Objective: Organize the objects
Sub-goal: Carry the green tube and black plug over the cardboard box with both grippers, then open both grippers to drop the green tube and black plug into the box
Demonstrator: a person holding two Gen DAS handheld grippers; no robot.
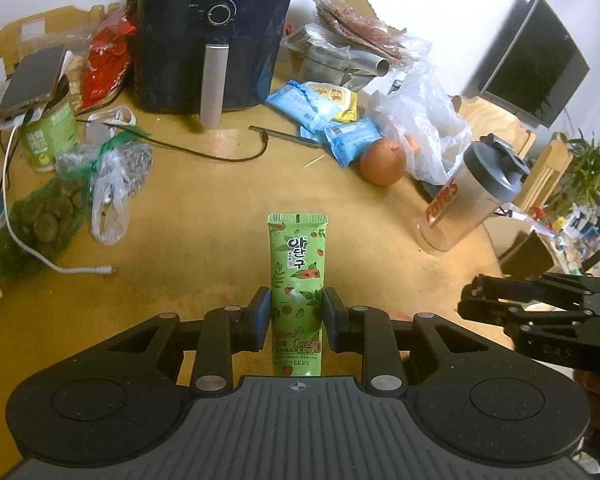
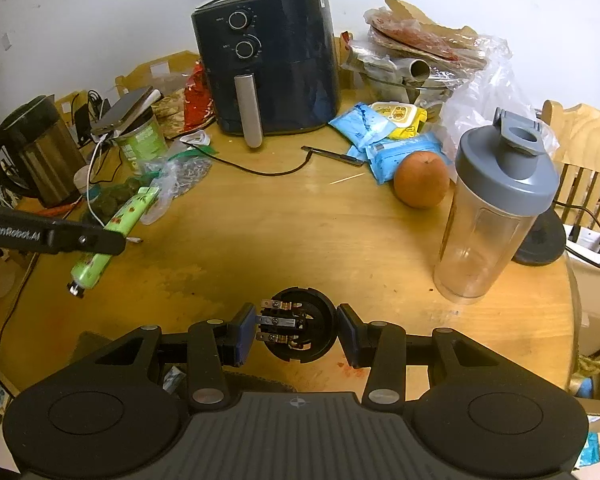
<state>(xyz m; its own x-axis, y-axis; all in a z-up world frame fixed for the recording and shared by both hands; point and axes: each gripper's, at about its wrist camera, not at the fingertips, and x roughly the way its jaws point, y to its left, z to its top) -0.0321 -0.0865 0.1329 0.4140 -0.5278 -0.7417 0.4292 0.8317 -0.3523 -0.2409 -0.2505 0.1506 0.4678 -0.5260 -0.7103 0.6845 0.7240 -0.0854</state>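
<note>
Your left gripper clamps the green hand cream tube above the wooden table. Your right gripper pinches a round black plug part. Beyond stand the shaker bottle, an orange and the air fryer.
</note>
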